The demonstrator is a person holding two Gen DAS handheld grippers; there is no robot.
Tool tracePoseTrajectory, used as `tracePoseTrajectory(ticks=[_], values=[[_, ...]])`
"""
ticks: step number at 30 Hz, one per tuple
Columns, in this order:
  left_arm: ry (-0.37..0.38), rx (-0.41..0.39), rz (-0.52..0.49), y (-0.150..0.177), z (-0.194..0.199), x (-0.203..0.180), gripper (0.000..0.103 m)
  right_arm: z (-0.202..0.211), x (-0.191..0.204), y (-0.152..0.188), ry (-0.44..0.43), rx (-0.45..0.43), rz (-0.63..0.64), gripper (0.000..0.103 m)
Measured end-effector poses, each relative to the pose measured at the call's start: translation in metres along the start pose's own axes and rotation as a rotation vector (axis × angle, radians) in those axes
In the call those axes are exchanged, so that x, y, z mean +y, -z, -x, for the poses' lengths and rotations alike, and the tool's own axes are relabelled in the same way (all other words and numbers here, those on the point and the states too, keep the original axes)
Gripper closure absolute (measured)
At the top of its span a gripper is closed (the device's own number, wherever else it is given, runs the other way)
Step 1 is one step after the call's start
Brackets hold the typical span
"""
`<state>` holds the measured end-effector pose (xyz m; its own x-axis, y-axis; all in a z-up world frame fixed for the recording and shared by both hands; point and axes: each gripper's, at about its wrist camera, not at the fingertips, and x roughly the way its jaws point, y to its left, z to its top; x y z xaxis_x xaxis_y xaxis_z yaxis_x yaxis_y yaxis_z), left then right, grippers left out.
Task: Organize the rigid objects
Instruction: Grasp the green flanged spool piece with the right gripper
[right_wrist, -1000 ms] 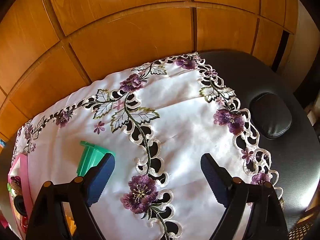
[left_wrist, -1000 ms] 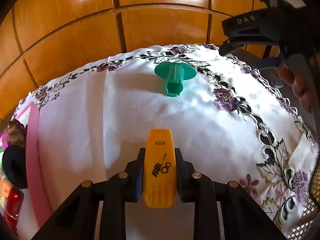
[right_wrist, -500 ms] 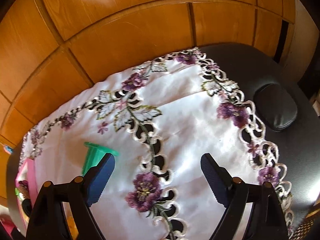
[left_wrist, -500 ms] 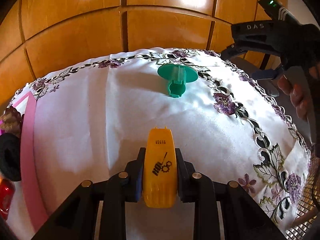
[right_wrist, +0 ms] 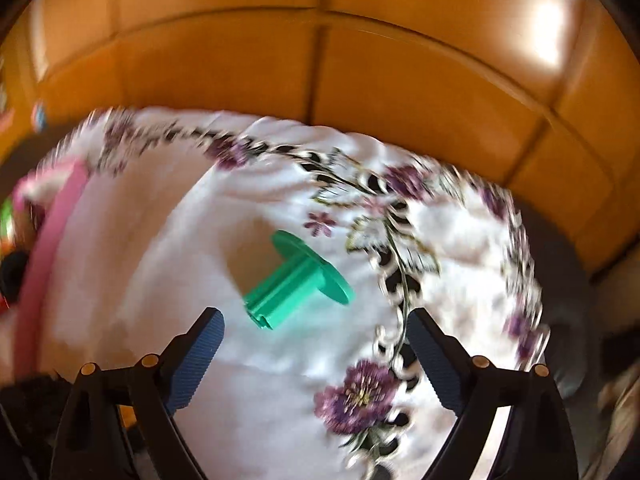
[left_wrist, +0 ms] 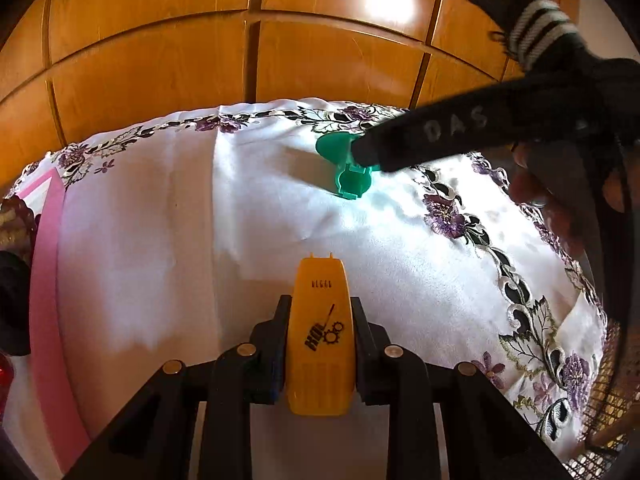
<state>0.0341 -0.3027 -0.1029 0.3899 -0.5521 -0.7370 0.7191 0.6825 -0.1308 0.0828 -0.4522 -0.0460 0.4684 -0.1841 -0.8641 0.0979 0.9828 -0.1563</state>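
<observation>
My left gripper is shut on a yellow plastic piece with a black gear logo, held over the white embroidered cloth. A green plastic spool with a round flange lies on the cloth at the far side. In the right wrist view the spool lies on its side just ahead of my right gripper, which is open and empty. In the left wrist view the right gripper's black body hangs over the spool and hides part of its flange.
A pink tray edge with dark and red items runs along the left of the cloth; it also shows in the right wrist view. Wooden panelled doors stand behind the table. A black surface lies right of the cloth.
My right gripper has swung left and down toward the green spool, which now sits between its open fingers' line. The left gripper still holds the yellow piece, nearly unmoved.
</observation>
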Motion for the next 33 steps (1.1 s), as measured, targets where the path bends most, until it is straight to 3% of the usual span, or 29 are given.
tracePoseTrajectory(ticks=[5, 9, 10, 11, 12, 22, 27, 33], values=[[0.010, -0.001, 0.008, 0.000, 0.000, 0.001, 0.077, -0.025, 0.014, -0.015, 0.032, 0.087, 0.209, 0.005], [0.010, -0.001, 0.008, -0.001, -0.001, 0.001, 0.076, -0.048, 0.019, -0.021, 0.043, 0.156, 0.278, 0.005], [0.010, -0.001, 0.009, 0.000, -0.002, 0.002, 0.076, -0.053, 0.019, -0.022, 0.044, 0.165, 0.272, 0.005], [0.010, -0.001, 0.010, 0.000, -0.002, 0.002, 0.076, -0.054, 0.018, -0.023, 0.030, 0.166, 0.256, 0.012], [0.012, -0.001, 0.011, 0.000, -0.002, 0.002, 0.076, -0.054, 0.017, -0.024, 0.011, 0.163, 0.236, 0.033], [0.012, -0.003, 0.012, 0.000, -0.001, 0.002, 0.076, -0.023, 0.026, 0.015, -0.061, 0.138, 0.084, 0.034], [0.009, -0.003, 0.010, -0.001, -0.001, 0.002, 0.076, -0.019, 0.018, 0.026, -0.066, 0.077, -0.023, 0.033], [-0.013, -0.003, -0.007, 0.000, 0.000, -0.002, 0.076, -0.022, 0.018, 0.022, -0.019, 0.047, -0.022, 0.034]])
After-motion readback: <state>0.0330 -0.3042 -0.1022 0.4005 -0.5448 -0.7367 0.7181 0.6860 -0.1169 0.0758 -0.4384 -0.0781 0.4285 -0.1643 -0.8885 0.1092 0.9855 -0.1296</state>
